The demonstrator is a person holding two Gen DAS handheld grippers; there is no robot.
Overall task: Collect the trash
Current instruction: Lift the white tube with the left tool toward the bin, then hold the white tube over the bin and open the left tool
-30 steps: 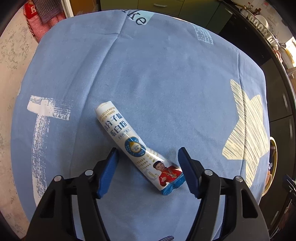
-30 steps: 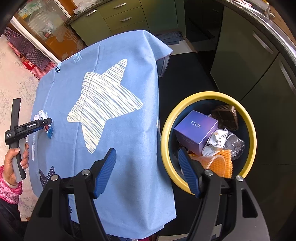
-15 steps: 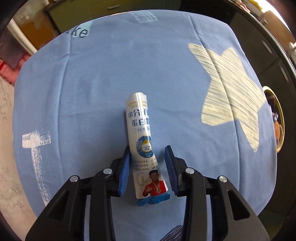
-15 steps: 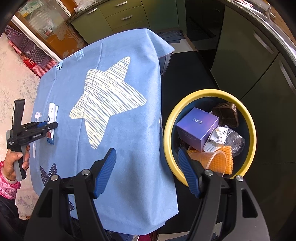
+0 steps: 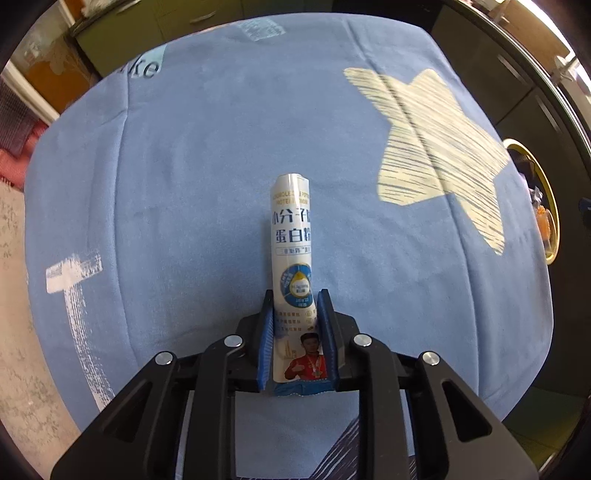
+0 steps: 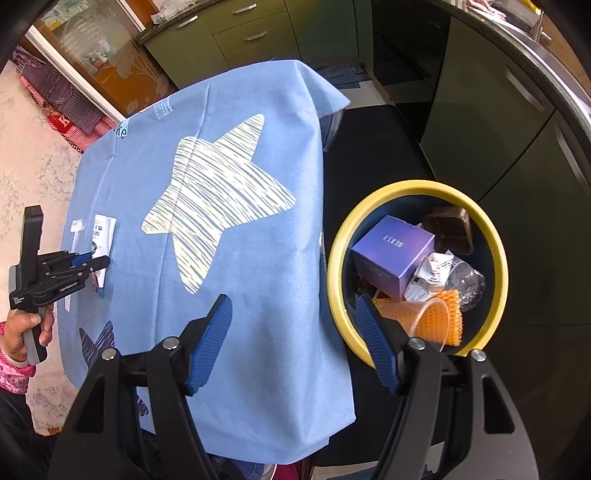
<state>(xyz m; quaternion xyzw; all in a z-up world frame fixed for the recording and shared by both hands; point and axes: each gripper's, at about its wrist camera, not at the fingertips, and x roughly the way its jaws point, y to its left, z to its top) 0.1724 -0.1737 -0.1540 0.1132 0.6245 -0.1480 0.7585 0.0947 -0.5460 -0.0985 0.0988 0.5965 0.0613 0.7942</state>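
A white and blue powder sachet [image 5: 292,236] lies on the blue tablecloth [image 5: 192,177], pointing away from me. My left gripper [image 5: 295,301] has its jaws closing on the sachet's near end, and both blue pads press its sides. In the right wrist view the same sachet [image 6: 102,232] shows at the cloth's left edge with the left gripper [image 6: 96,263] on it, held by a hand [image 6: 22,328]. My right gripper [image 6: 293,306] hangs open and empty over the table's right edge, beside the yellow-rimmed trash bin [image 6: 334,258].
The bin holds a purple box [image 6: 391,254], a brown tray, crumpled paper, a clear bottle and an orange cup [image 6: 417,317]. A big pale star [image 6: 218,192] is printed on the cloth. Green cabinets [image 6: 251,33] stand behind; dark cabinets line the right.
The left gripper rolled until the sachet lined up between its jaws, and the jaws came from wide apart to pressing on it. The right gripper stayed still and open.
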